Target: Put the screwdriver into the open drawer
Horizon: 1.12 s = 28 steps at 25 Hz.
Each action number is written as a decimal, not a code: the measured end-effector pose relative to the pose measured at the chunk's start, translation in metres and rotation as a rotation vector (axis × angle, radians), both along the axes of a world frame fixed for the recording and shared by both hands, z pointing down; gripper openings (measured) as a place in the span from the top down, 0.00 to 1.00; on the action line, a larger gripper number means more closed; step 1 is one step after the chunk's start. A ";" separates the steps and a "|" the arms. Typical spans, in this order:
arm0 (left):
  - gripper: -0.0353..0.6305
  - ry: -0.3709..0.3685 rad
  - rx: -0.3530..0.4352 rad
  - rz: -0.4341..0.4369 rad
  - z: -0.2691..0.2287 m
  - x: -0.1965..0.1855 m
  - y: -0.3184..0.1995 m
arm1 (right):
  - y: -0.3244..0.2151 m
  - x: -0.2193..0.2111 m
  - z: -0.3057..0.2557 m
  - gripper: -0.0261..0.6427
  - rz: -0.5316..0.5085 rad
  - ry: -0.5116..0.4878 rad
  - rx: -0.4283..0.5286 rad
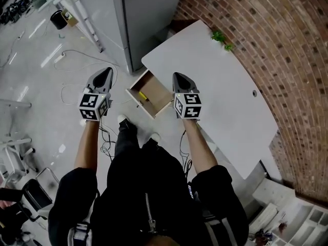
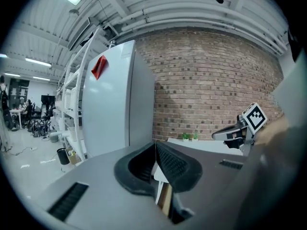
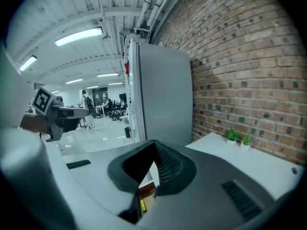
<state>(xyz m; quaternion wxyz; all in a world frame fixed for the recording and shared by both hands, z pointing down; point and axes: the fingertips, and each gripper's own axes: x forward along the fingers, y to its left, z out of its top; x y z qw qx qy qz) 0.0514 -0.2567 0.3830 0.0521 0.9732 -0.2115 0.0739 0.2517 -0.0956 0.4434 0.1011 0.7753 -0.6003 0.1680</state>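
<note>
Drawer [image 1: 157,93] of pale wood, pulled out from under the rounded corner of a smooth white table [image 1: 220,96], seen from above. The box is shallow and rectangular, with a white front panel. A screwdriver [image 1: 143,96] with a yellow handle lies on the drawer floor near its left wall, free of both tools.

The left gripper [image 1: 106,72] and right gripper [image 1: 177,76] flank the drawer in the head view. Each is a tapering grey shell ending in a dark tip, with a cube of black-and-white square markers at the hand end. Bare forearms and black sleeves run back from them to the person's dark jacket.

Left gripper view: two ribbed black pads [image 2: 175,164] meet along a thin seam — jaws closed, nothing between them.

Right gripper view: the same closed wedge of ribbed rubber pads [image 3: 168,166], also empty. Through the notch below them a strip of brown drawer wood shows, and a sliver of the yellow handle.

Background: a brick wall [image 1: 266,29] of rough red courses with pale mortar, and a tall, smooth grey cabinet [image 1: 148,14] with flat faces. Two small leafy green plants [image 1: 222,38] stand at the table's far edge. The glossy pale floor [image 1: 41,86] is crossed by thin loose cables [image 1: 82,52].
</note>
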 end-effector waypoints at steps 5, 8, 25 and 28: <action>0.91 0.051 0.062 0.027 -0.037 0.014 0.013 | 0.010 0.010 -0.052 0.95 0.004 0.050 0.088; 0.91 0.070 0.087 0.037 -0.048 0.020 0.022 | 0.019 0.012 -0.071 0.95 0.006 0.074 0.121; 0.91 0.067 0.089 0.024 -0.043 0.015 0.047 | 0.044 0.006 -0.074 0.95 0.000 0.090 0.152; 0.91 0.063 0.085 0.025 -0.040 0.017 0.050 | 0.046 0.007 -0.074 0.95 -0.005 0.096 0.152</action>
